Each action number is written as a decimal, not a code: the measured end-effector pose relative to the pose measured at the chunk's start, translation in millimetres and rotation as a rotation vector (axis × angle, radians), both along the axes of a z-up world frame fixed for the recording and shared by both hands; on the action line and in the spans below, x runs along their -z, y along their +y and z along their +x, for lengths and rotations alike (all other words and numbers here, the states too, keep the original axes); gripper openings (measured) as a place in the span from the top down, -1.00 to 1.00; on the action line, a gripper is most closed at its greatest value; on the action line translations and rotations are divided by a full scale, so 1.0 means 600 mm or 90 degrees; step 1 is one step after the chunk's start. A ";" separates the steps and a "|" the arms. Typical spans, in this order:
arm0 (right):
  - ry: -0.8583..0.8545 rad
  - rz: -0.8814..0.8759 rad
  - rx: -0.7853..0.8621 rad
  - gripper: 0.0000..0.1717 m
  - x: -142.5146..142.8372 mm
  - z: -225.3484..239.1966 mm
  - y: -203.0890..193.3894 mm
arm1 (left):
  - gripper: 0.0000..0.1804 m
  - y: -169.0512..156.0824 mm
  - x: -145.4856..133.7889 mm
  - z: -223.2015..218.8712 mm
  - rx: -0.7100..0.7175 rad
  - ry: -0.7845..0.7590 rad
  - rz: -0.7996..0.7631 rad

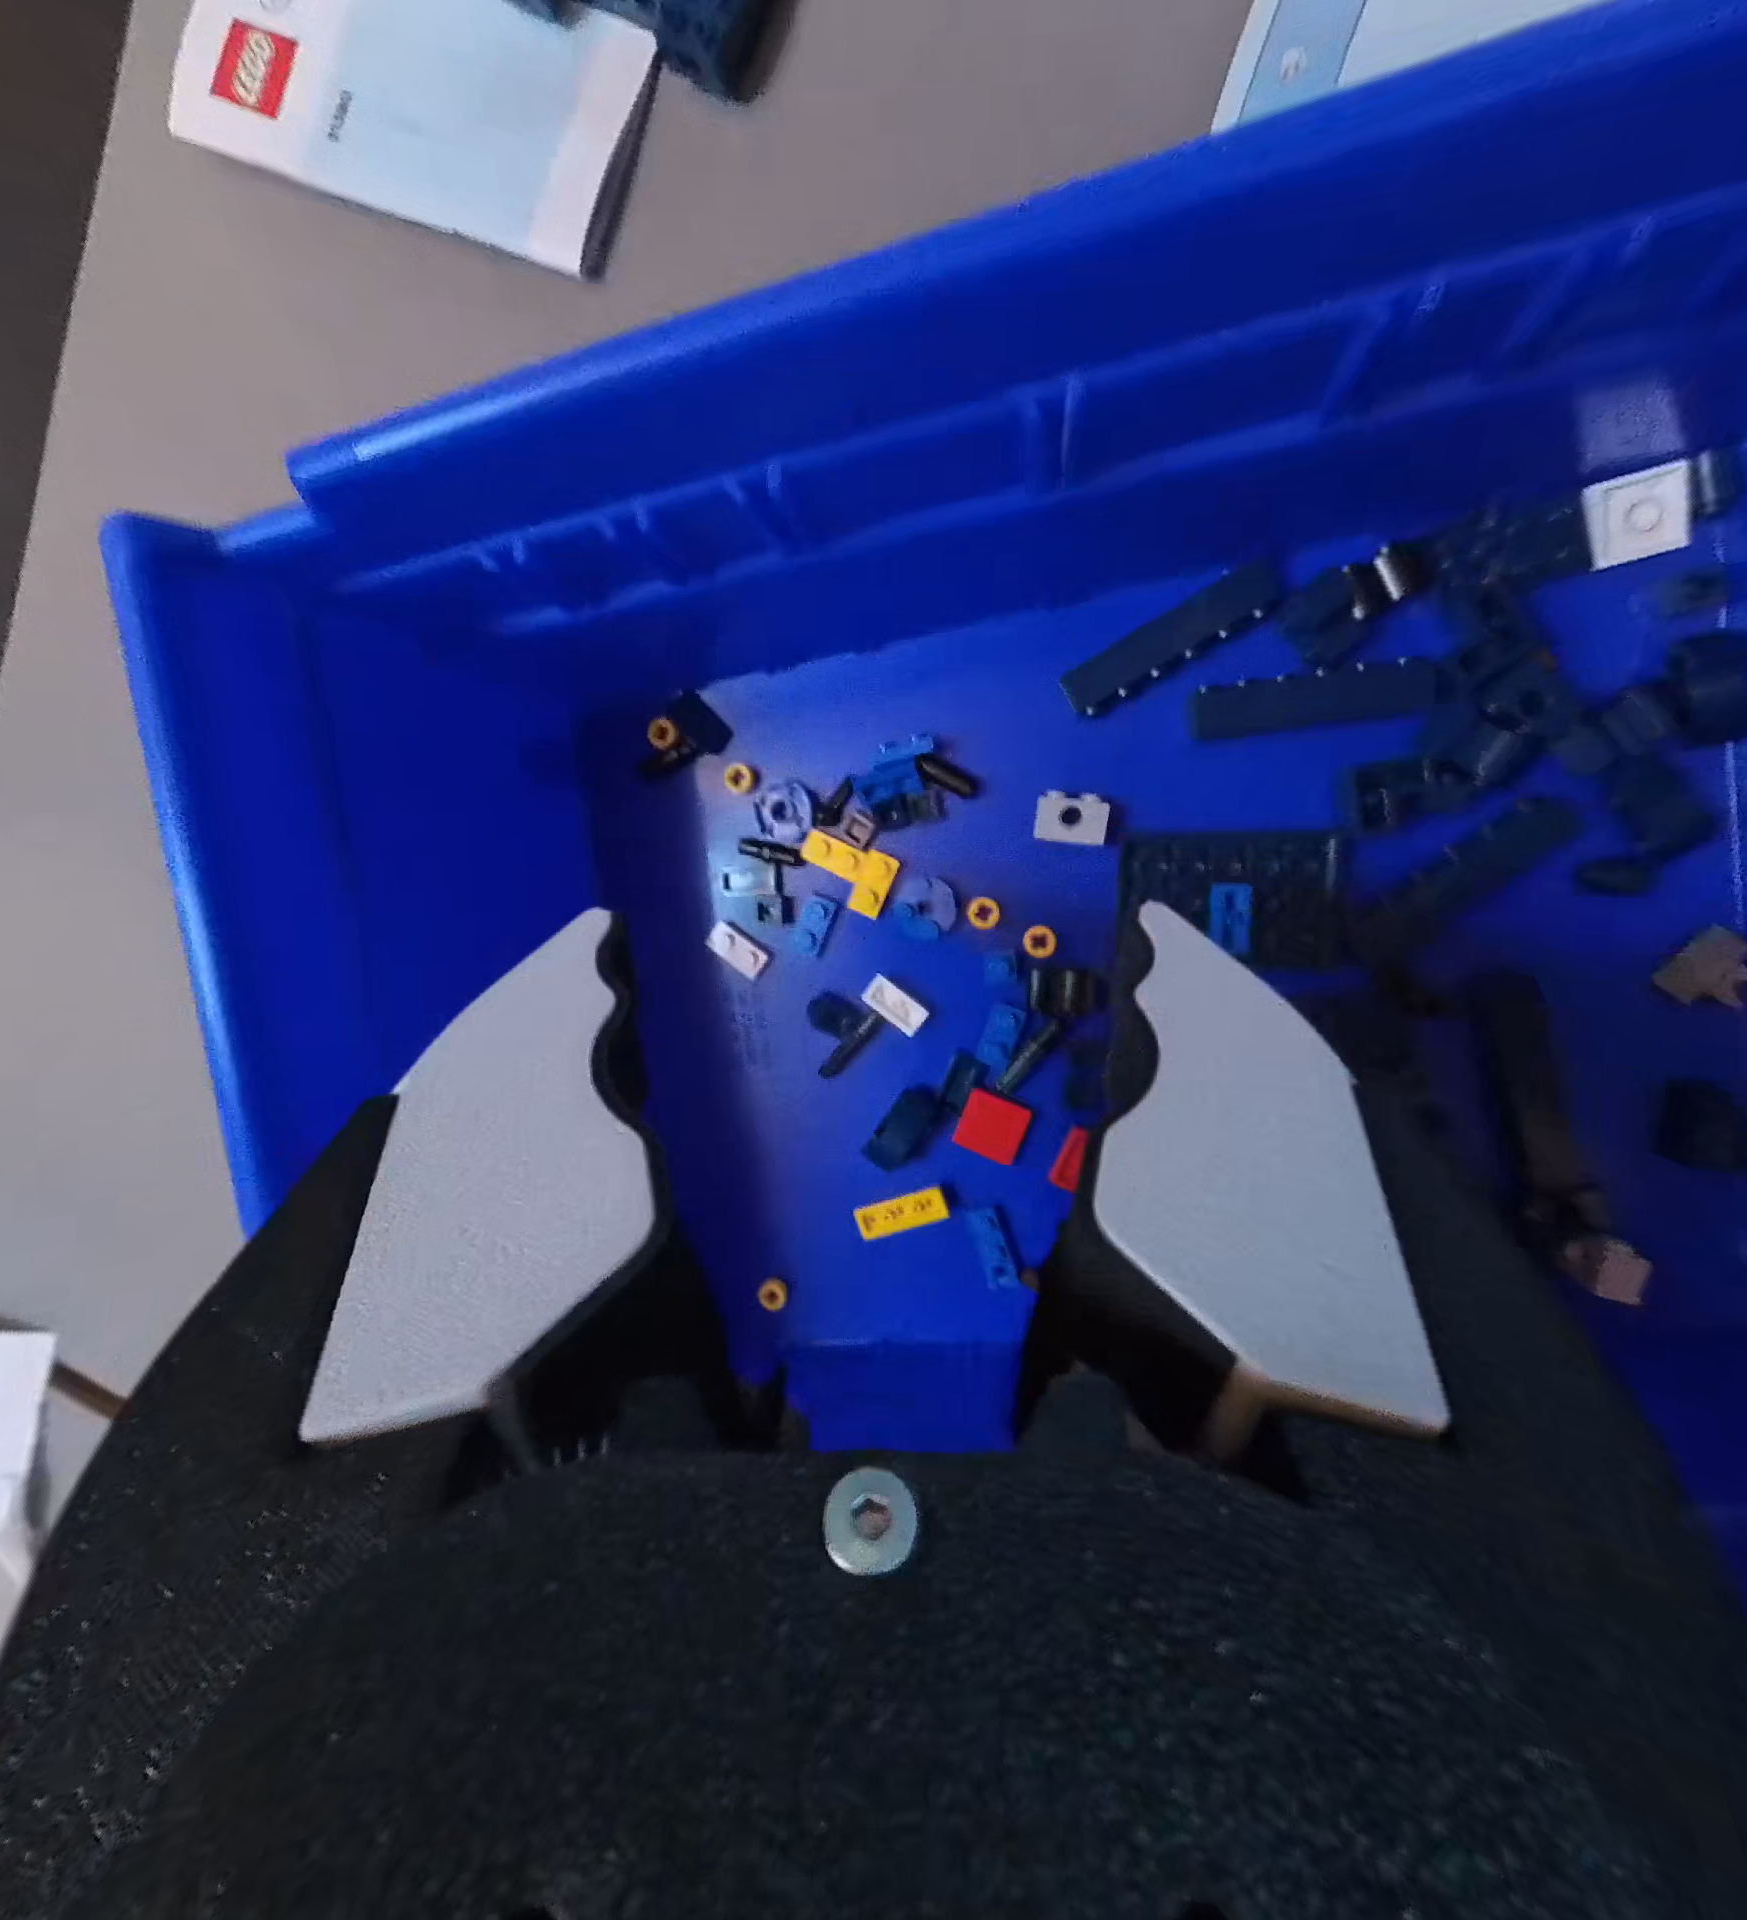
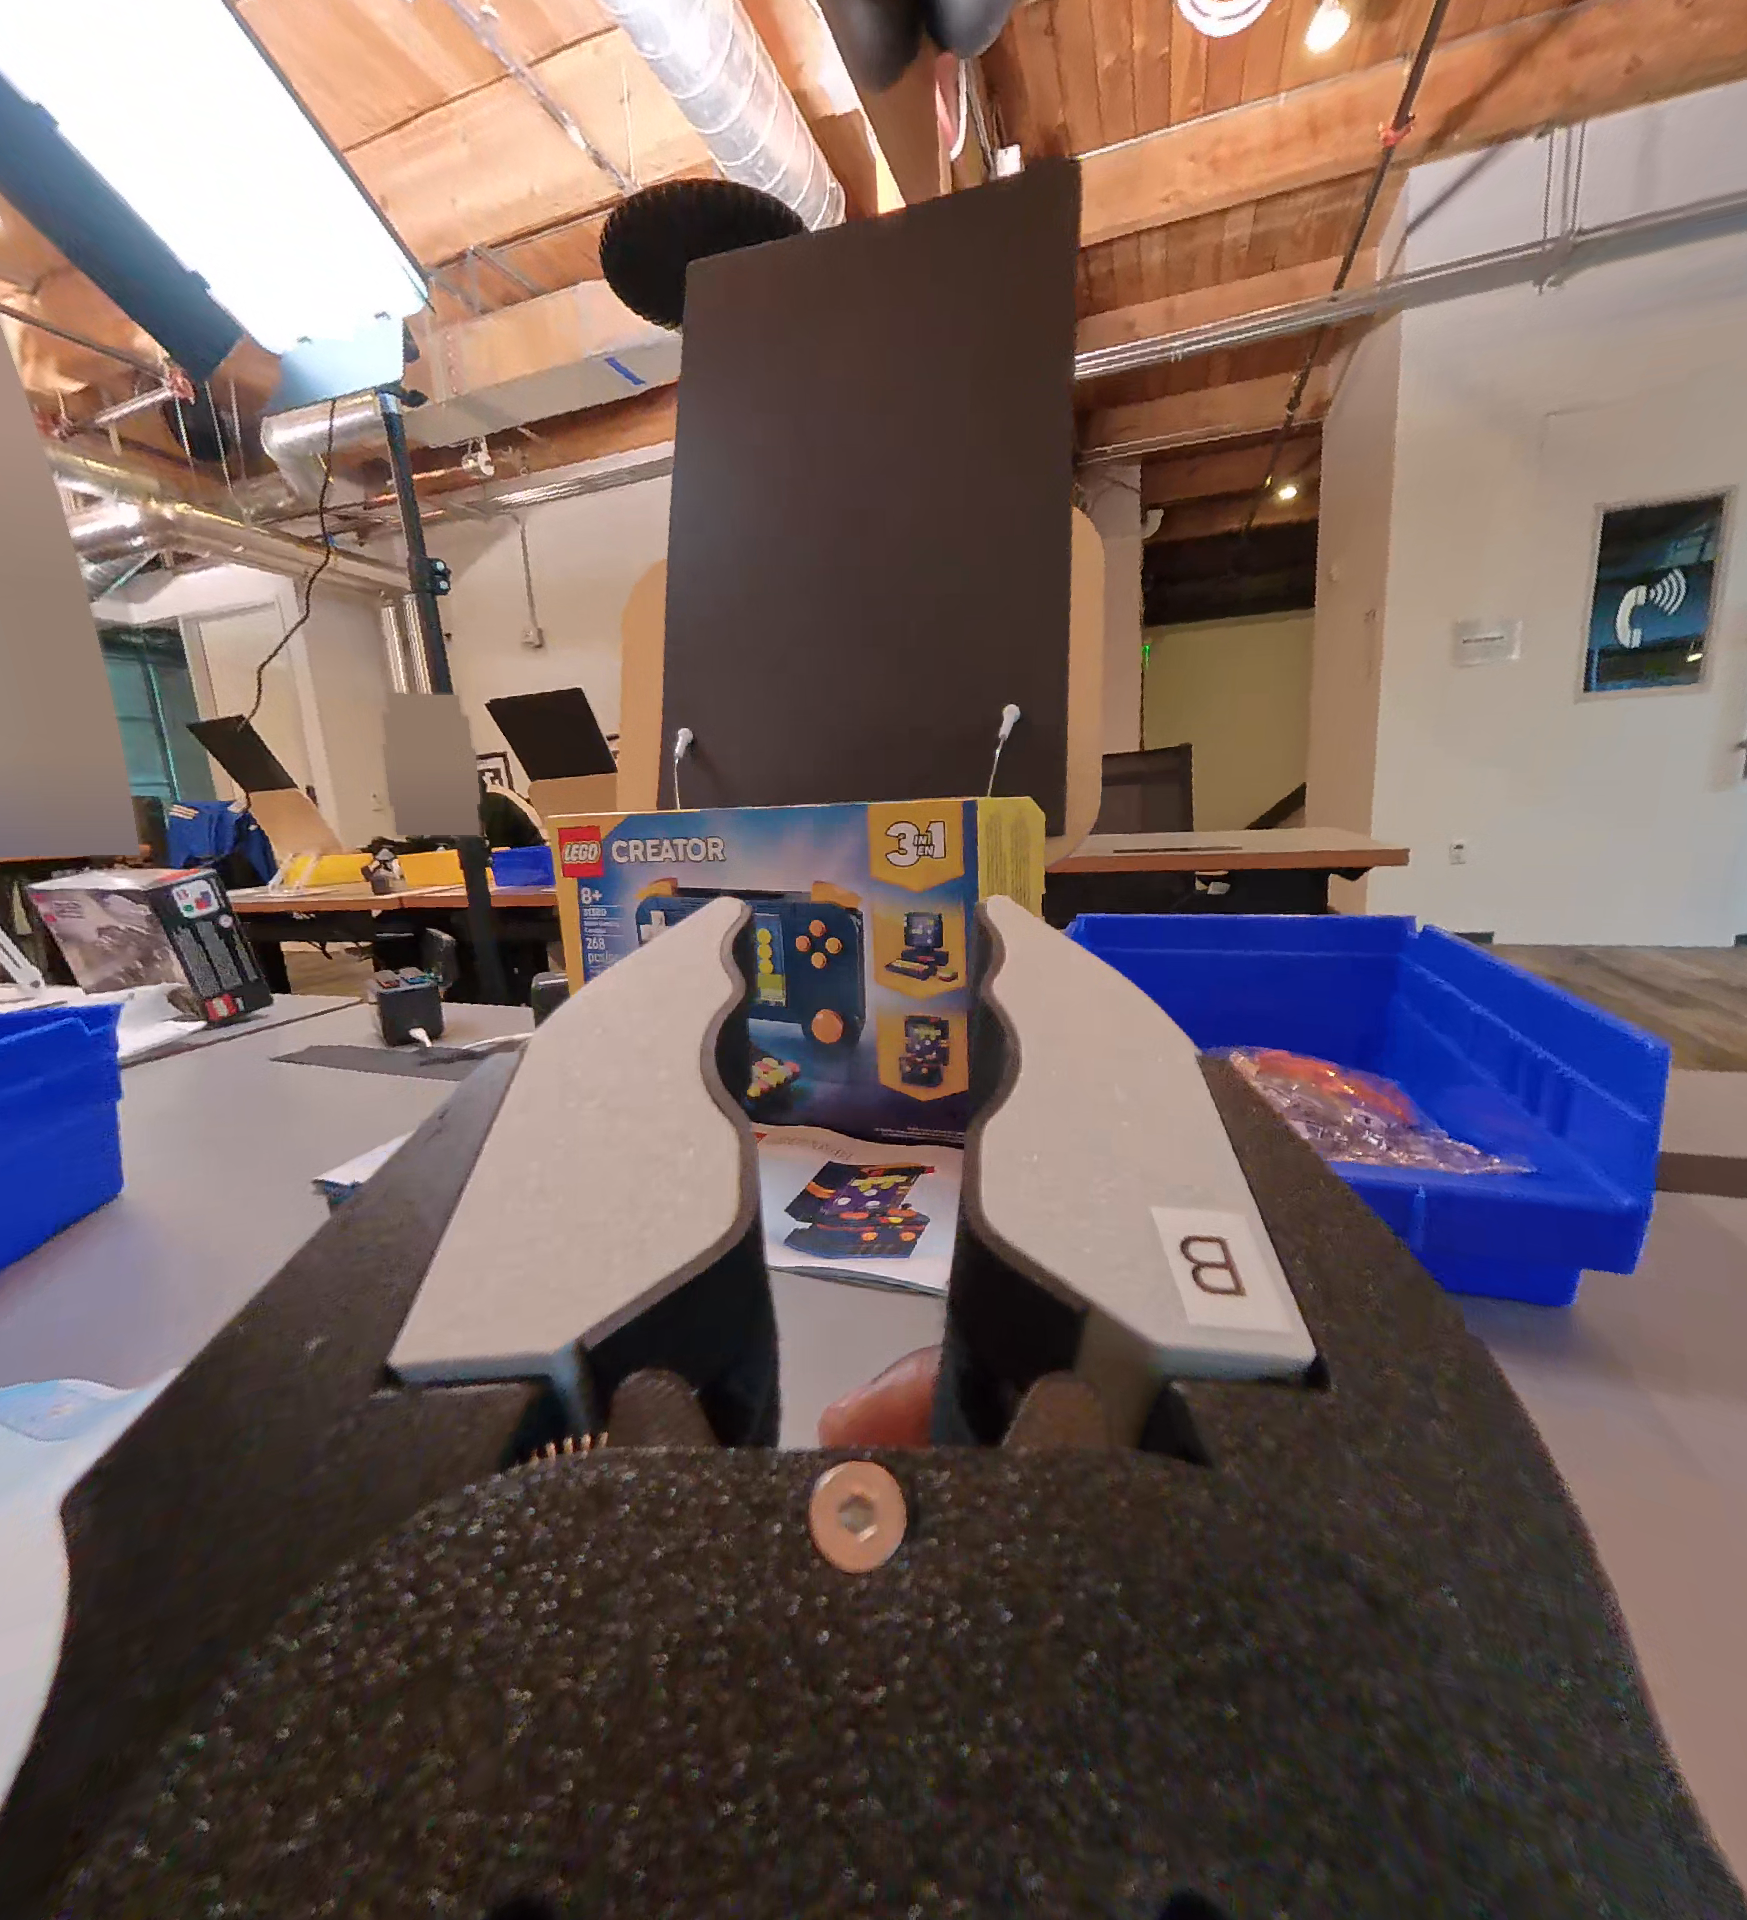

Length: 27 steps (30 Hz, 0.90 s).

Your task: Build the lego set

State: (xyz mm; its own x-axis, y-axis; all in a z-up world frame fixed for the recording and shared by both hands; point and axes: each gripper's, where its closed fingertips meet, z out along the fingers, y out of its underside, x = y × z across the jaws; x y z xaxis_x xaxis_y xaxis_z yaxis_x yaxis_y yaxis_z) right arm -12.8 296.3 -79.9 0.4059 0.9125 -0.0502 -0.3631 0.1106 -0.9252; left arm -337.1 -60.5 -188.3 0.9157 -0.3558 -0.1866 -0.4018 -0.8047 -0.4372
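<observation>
My left gripper (image 1: 874,925) is open wide and empty, and hangs above the floor of a blue bin (image 1: 640,499). Below its fingertips lie several small loose bricks: a yellow L-shaped plate (image 1: 853,864), a white plate (image 1: 896,1004), a red tile (image 1: 994,1122) and a yellow tile (image 1: 900,1211). Dark blue plates (image 1: 1316,698) lie at the right of the bin. My right gripper (image 2: 864,914) is open and empty above the grey table (image 2: 225,1164), and points at an upright toy box (image 2: 796,935). A booklet (image 2: 858,1210) lies flat before the box.
A white booklet (image 1: 412,125) lies on the table beyond the bin. In the right wrist view a blue bin (image 2: 1471,1039) with clear bags (image 2: 1336,1117) stands at the right, and another blue bin (image 2: 7,1132) at the left. A fingertip (image 2: 879,1397) shows between the right fingers' bases. The gap from one gripper's tips to the other's is roughly 50 cm.
</observation>
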 end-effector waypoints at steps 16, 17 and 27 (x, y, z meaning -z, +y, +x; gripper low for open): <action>-0.050 0.030 -0.033 0.59 0.013 -0.027 -0.023 | 0.54 -0.033 -0.022 0.049 0.035 -0.001 0.043; -0.052 0.033 -0.037 0.59 0.013 -0.029 -0.025 | 0.63 -0.020 -0.019 0.041 0.033 -0.007 0.039; -0.047 0.050 -0.049 0.62 0.006 -0.023 -0.035 | 0.83 0.027 0.076 -0.067 -0.055 -0.002 -0.121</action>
